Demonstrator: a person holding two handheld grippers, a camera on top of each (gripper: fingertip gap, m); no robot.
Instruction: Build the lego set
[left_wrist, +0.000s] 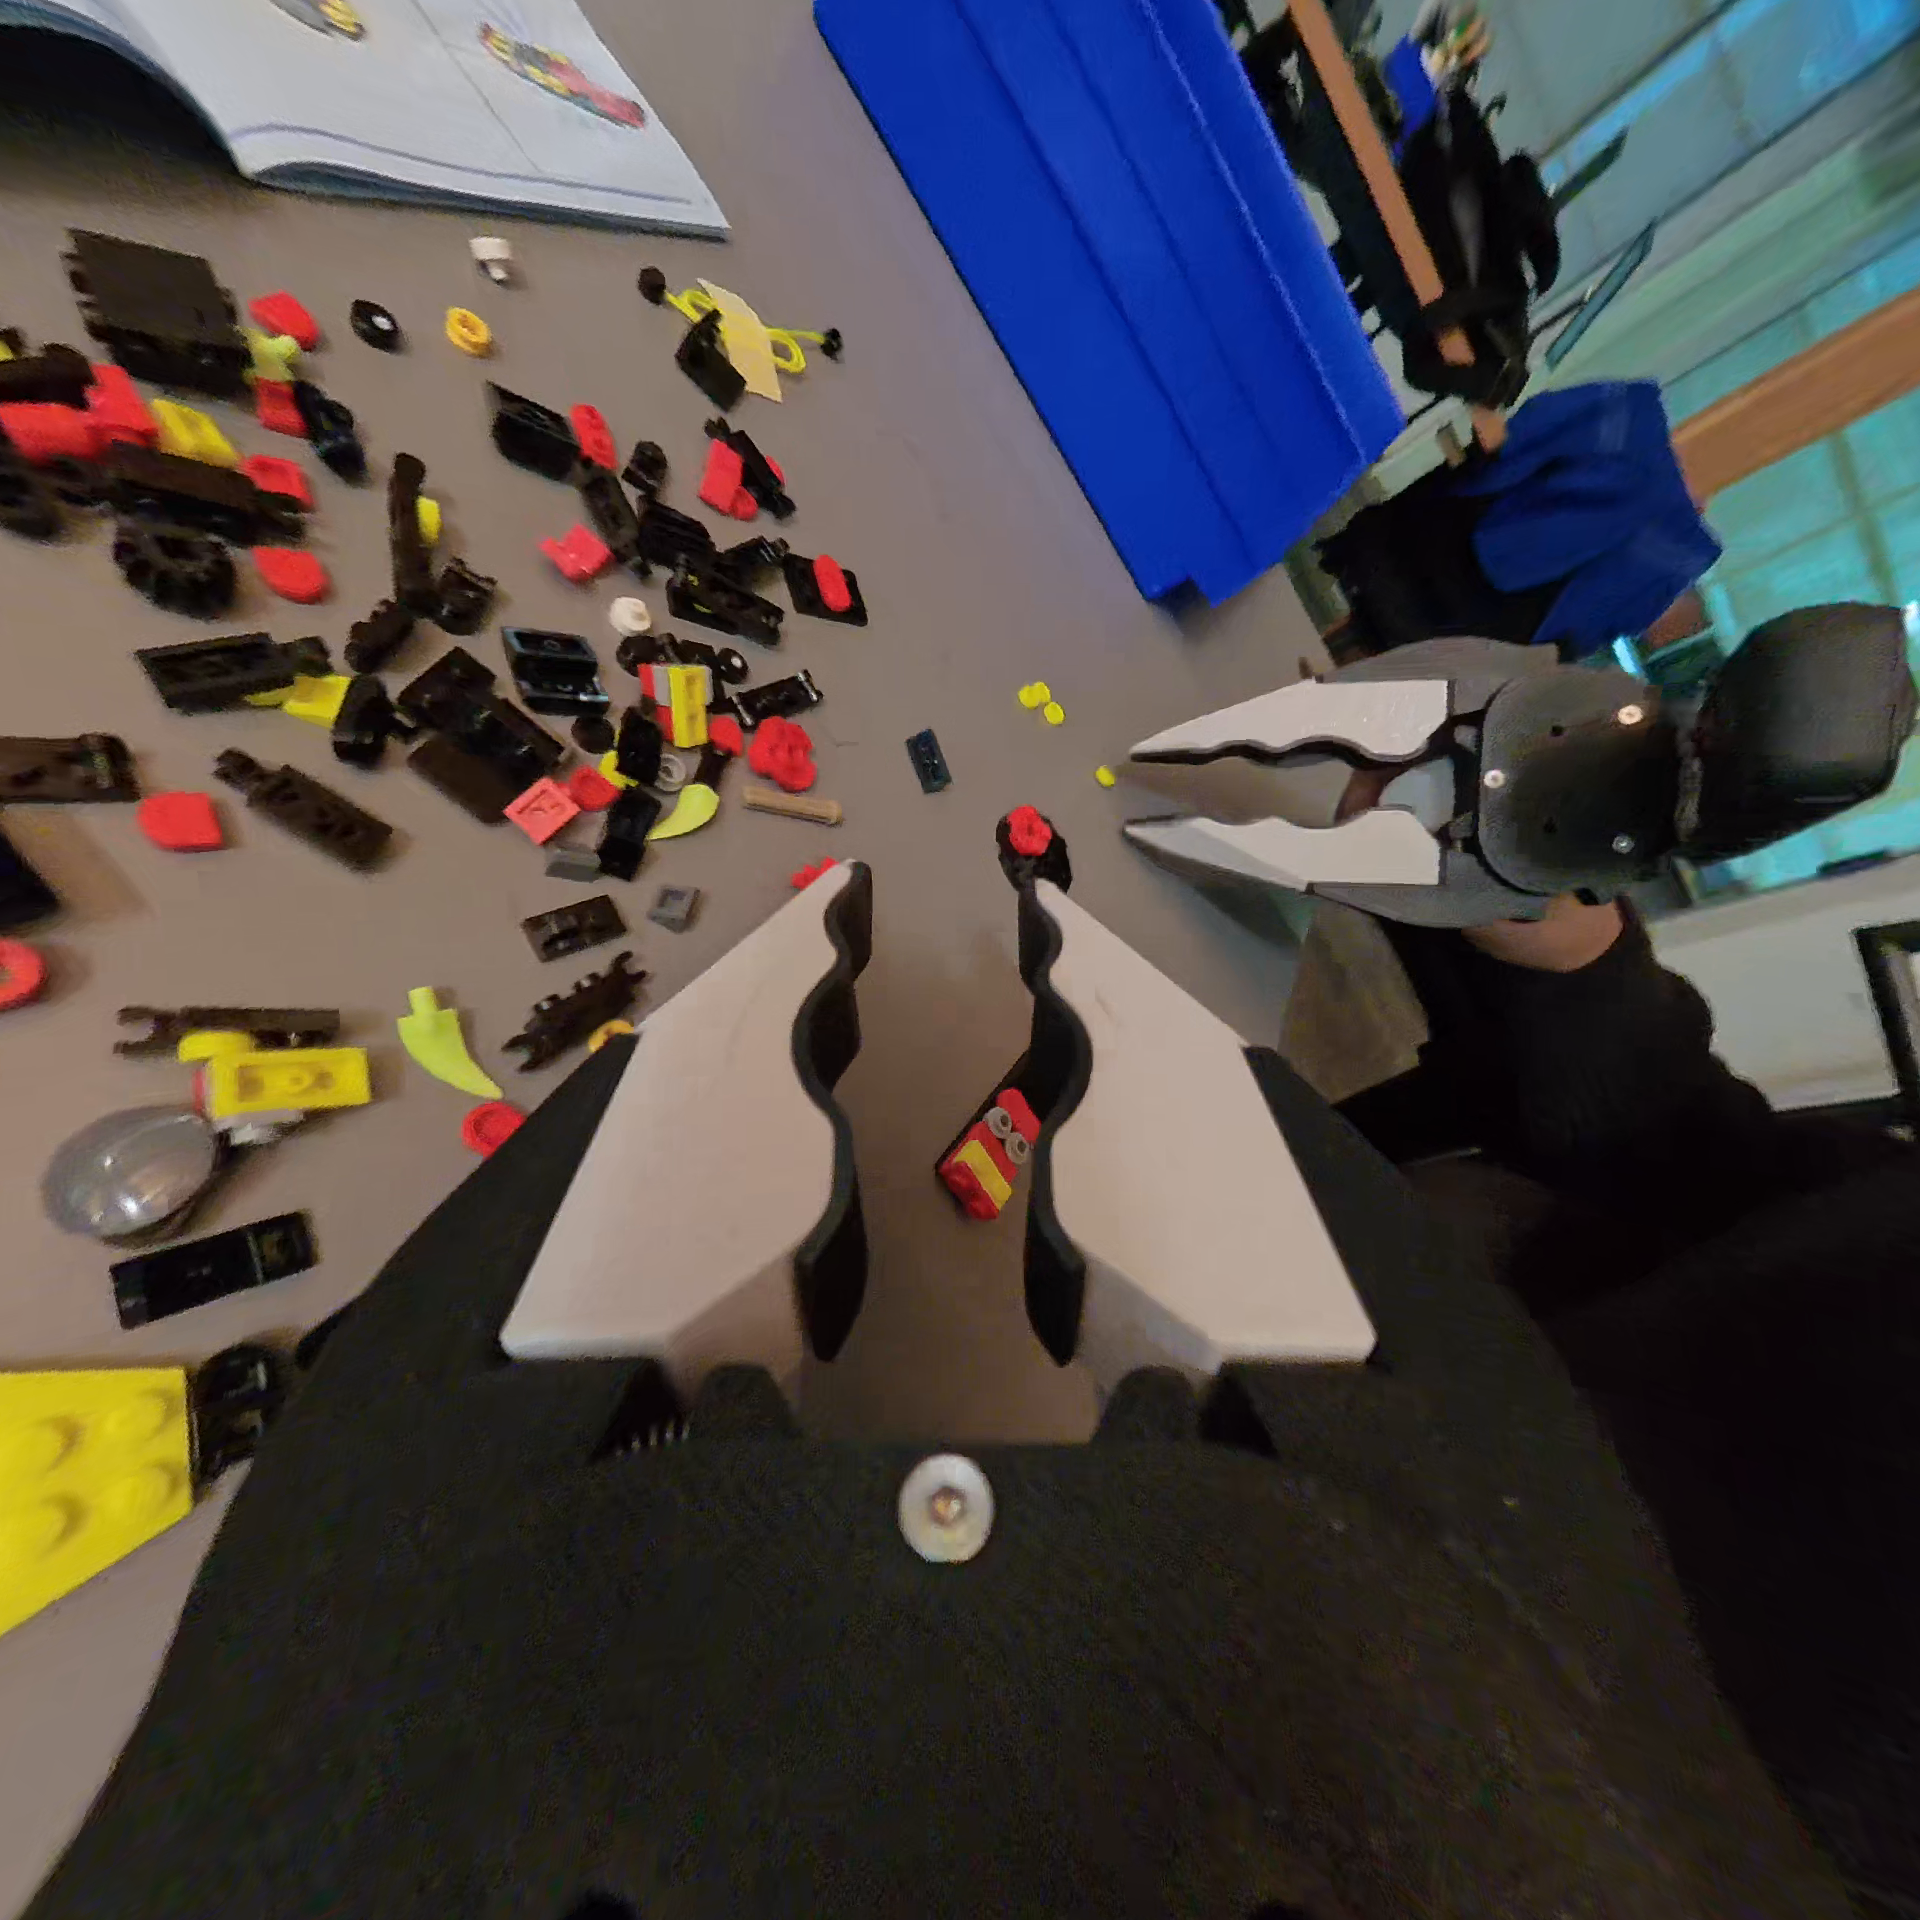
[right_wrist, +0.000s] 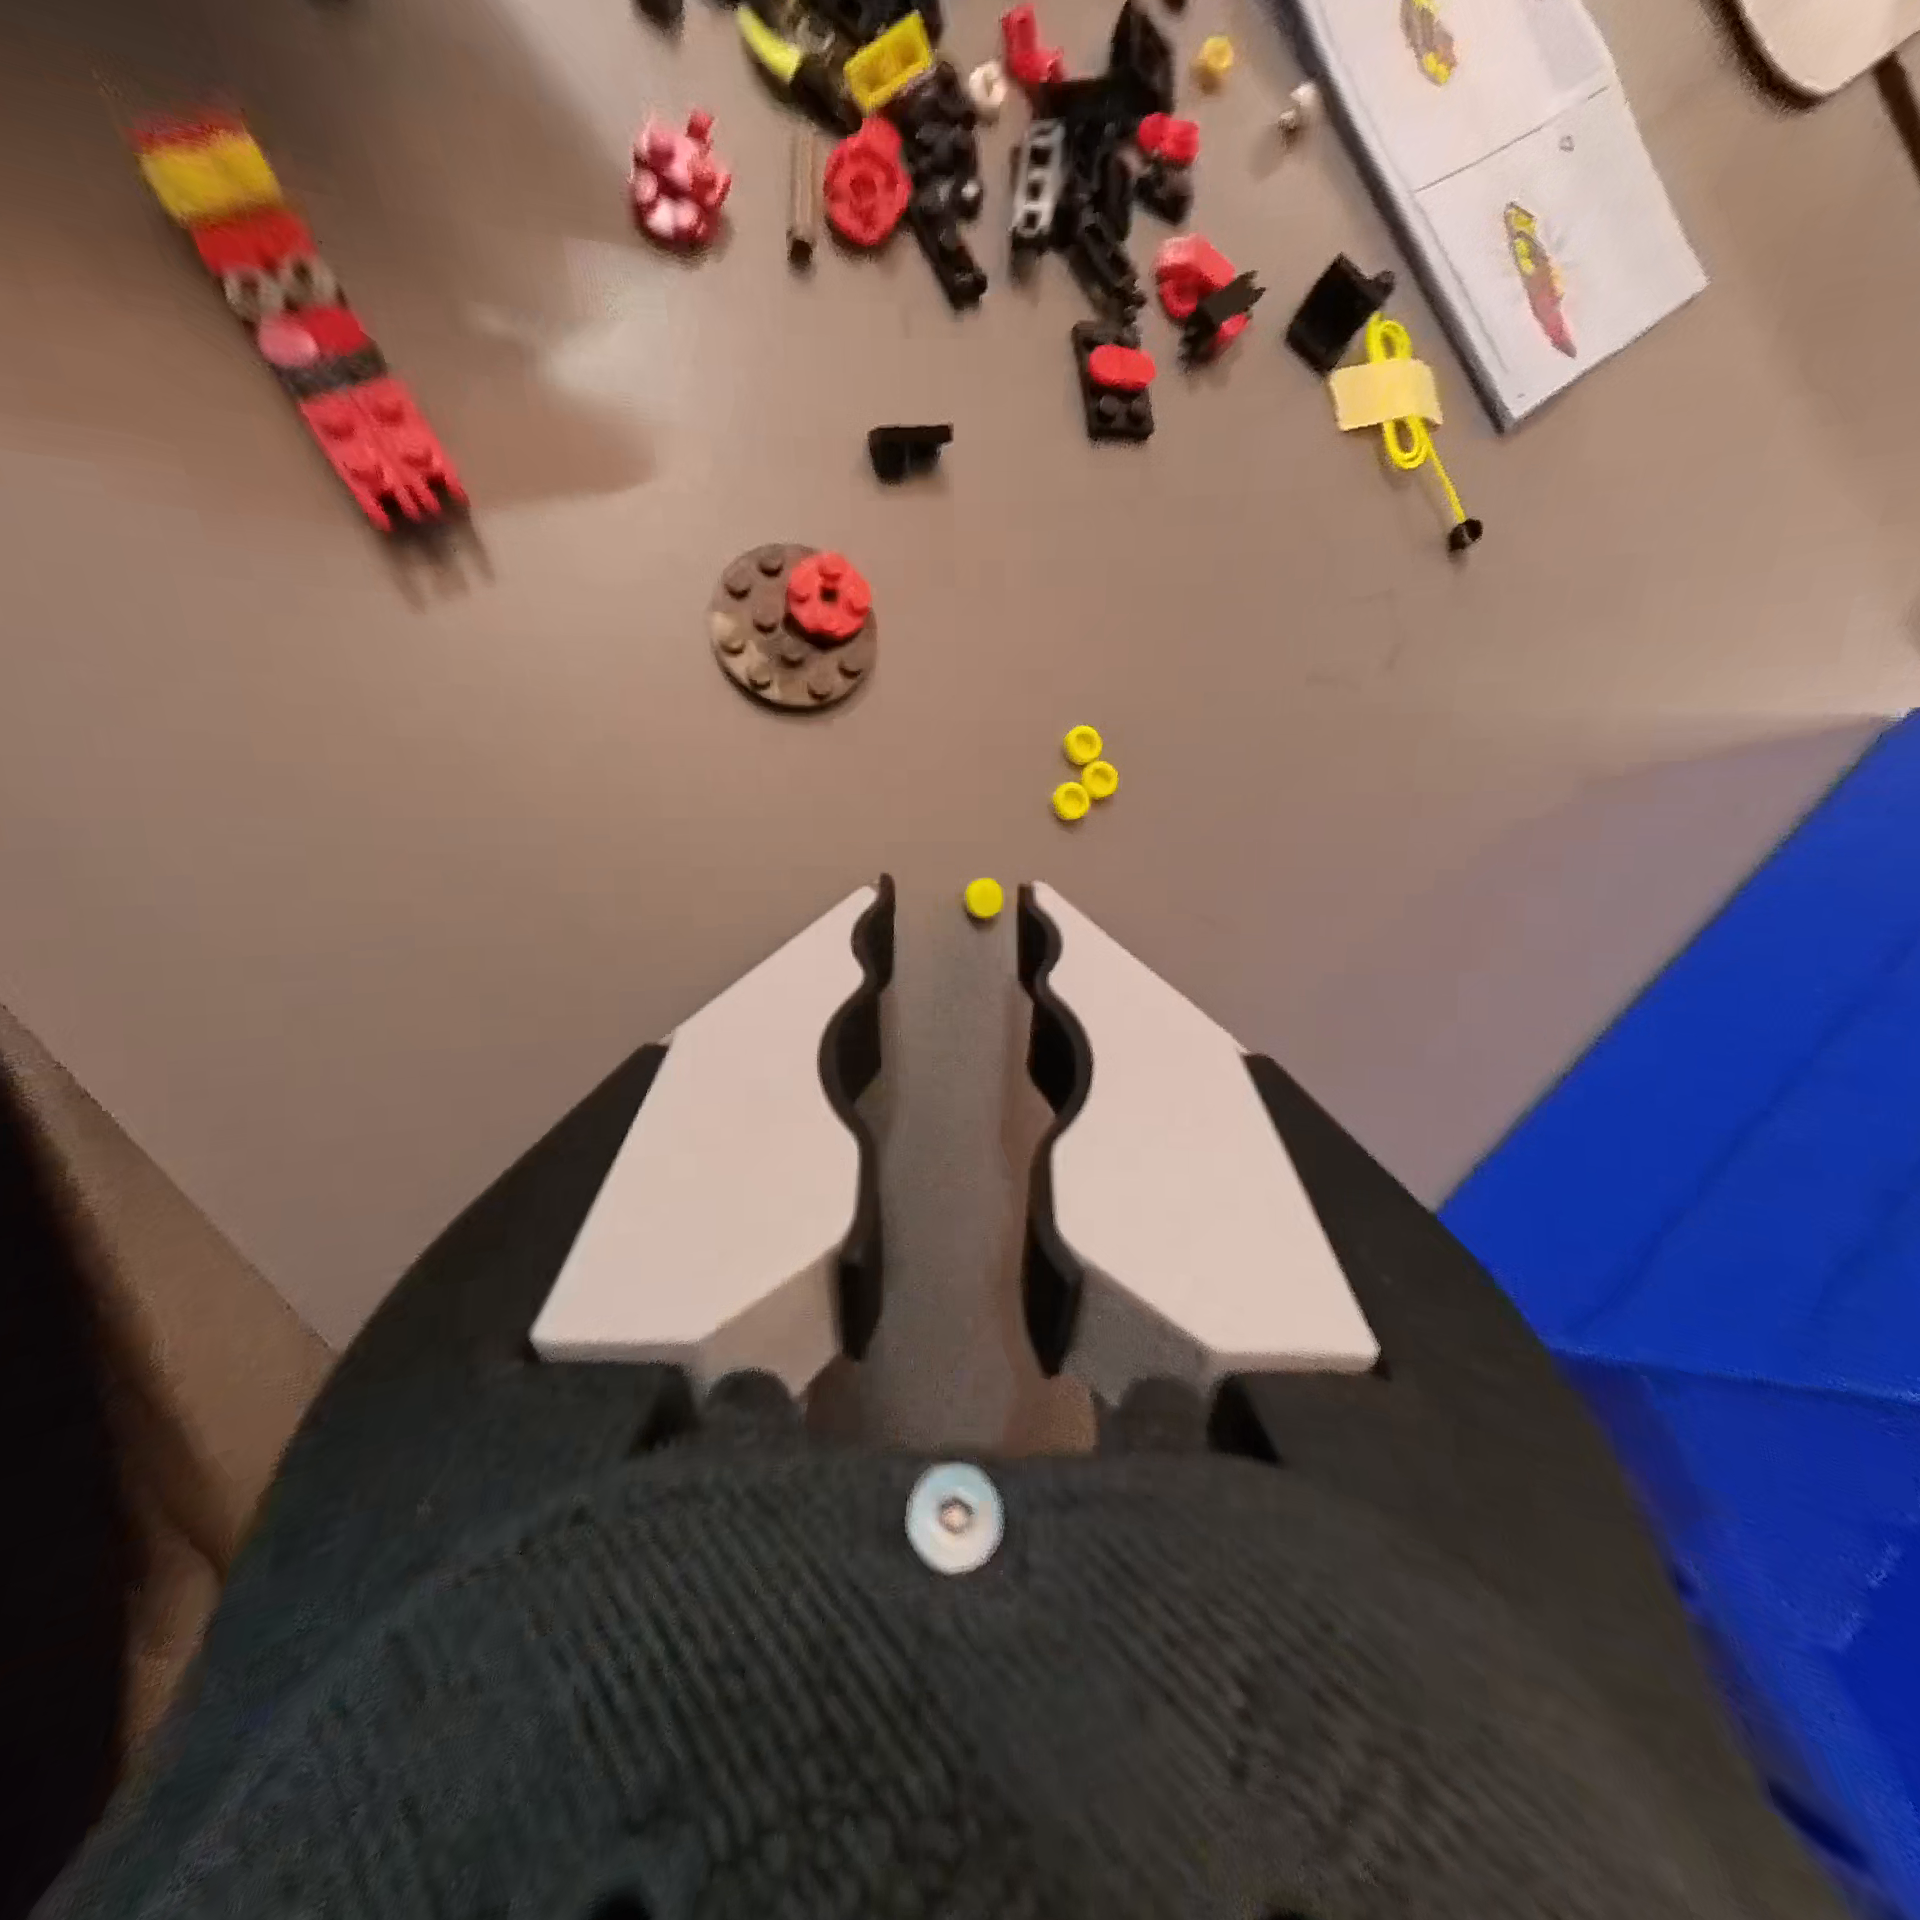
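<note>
My left gripper (left_wrist: 943, 883) is open and empty above the grey table. A red and yellow assembly (left_wrist: 987, 1153) lies on the table below its fingers, partly hidden by the right finger; it also shows in the right wrist view (right_wrist: 301, 322). A round dark plate (right_wrist: 769, 649) carrying a red round piece (right_wrist: 828, 594) lies just past the left gripper's right fingertip (left_wrist: 1029, 836). My right gripper (right_wrist: 954, 894) is open, low over the table, with a single yellow stud (right_wrist: 983, 898) between its fingertips. The right gripper also shows in the left wrist view (left_wrist: 1130, 790).
Three more yellow studs (right_wrist: 1083, 774) lie just beyond the single one. A spread of loose black, red and yellow pieces (left_wrist: 468, 675) covers the table's left. An open instruction booklet (left_wrist: 416, 94) lies beyond. A blue box (right_wrist: 1714, 1247) borders the right gripper's right side. Tip to tip, the grippers are about 15 cm apart.
</note>
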